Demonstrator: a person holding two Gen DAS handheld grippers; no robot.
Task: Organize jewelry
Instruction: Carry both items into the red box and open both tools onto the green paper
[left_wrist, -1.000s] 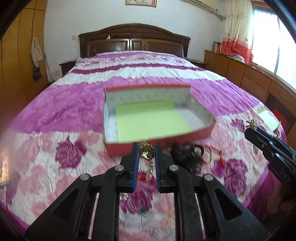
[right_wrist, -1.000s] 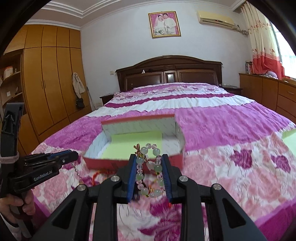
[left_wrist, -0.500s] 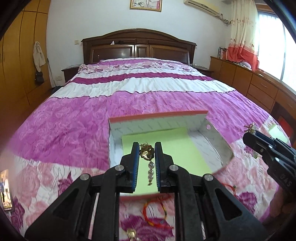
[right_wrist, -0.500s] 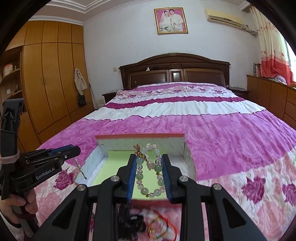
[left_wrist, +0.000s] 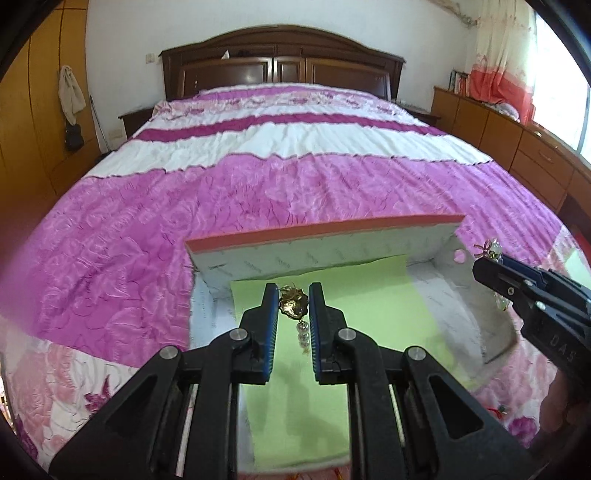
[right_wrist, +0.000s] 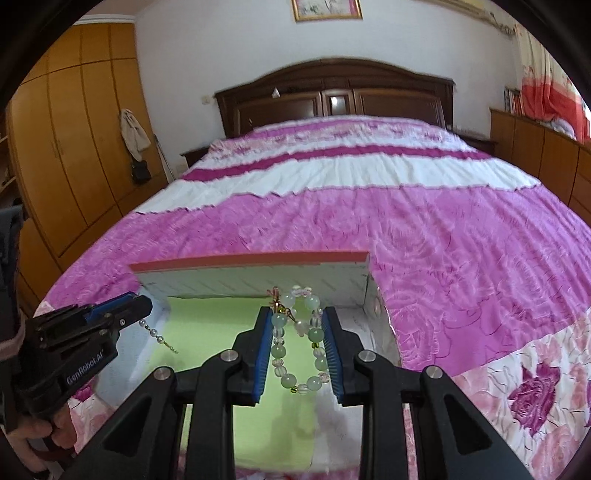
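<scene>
A red-rimmed white box (left_wrist: 325, 230) (right_wrist: 251, 260) with a light green liner (left_wrist: 369, 295) (right_wrist: 207, 325) lies open on the bed. My left gripper (left_wrist: 293, 301) is shut on a gold pendant (left_wrist: 291, 306) with a pearl drop, held over the liner; it also shows in the right wrist view (right_wrist: 142, 306) with the pearl chain (right_wrist: 157, 336) hanging. My right gripper (right_wrist: 295, 317) is shut on a green and clear bead bracelet (right_wrist: 297, 339), held over the box's right half; it also shows in the left wrist view (left_wrist: 480, 264).
The box sits near the foot of a bed with a pink and white floral cover (left_wrist: 295, 177). A dark wooden headboard (left_wrist: 280, 62) is at the far end. Wooden cupboards (right_wrist: 74, 147) stand left, low cabinets (left_wrist: 517, 147) right. A red string (left_wrist: 495, 410) lies beside the box.
Both grippers moved forward with their jewelry, from in front of the box to above its green liner. The loose jewelry on the bedcover dropped out of view below.
</scene>
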